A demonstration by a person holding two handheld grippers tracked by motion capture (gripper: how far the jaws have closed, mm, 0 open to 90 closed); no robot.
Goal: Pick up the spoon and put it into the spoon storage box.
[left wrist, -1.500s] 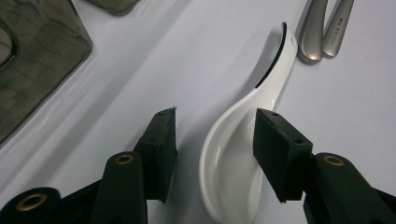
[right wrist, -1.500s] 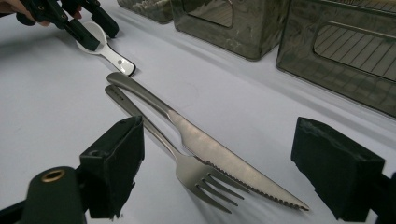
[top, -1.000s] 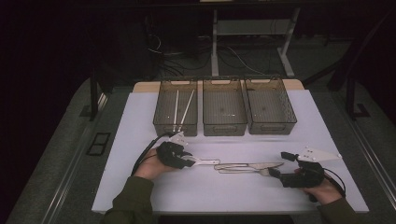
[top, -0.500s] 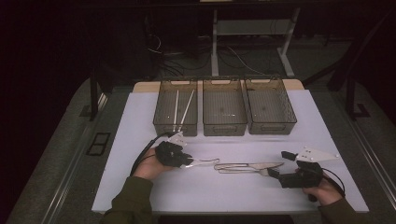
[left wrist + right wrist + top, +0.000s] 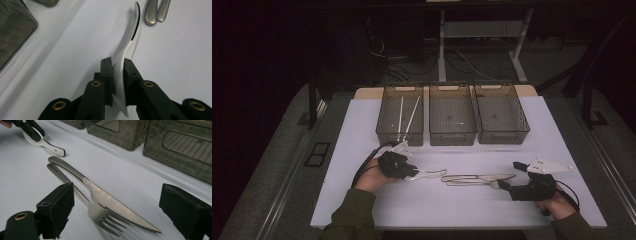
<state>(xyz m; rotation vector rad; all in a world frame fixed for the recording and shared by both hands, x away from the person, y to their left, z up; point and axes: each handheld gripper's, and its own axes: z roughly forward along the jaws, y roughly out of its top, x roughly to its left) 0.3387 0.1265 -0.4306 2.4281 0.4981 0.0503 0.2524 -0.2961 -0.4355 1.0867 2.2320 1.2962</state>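
A white spoon point(image 5: 430, 174) lies on the white table, handle pointing right. My left gripper point(image 5: 411, 174) has closed on its bowl end, and the pads press both sides of the spoon point(image 5: 130, 42). A steel knife point(image 5: 486, 177) and fork point(image 5: 472, 182) lie side by side at the middle. My right gripper point(image 5: 503, 186) rests just right of their tips, jaws wide apart after widening a little more. In the right gripper view the knife point(image 5: 110, 201) and fork point(image 5: 100, 213) lie between and ahead of the jaws, untouched.
Three dark mesh bins stand in a row at the back: the left bin point(image 5: 399, 138) holds two pale chopsticks point(image 5: 407, 116), and nothing shows in the middle bin point(image 5: 453, 136) or the right bin point(image 5: 504, 136). The table's front edge runs close below both hands.
The left jaws have closed onto the spoon's bowl end. Both hands have stayed where they were.
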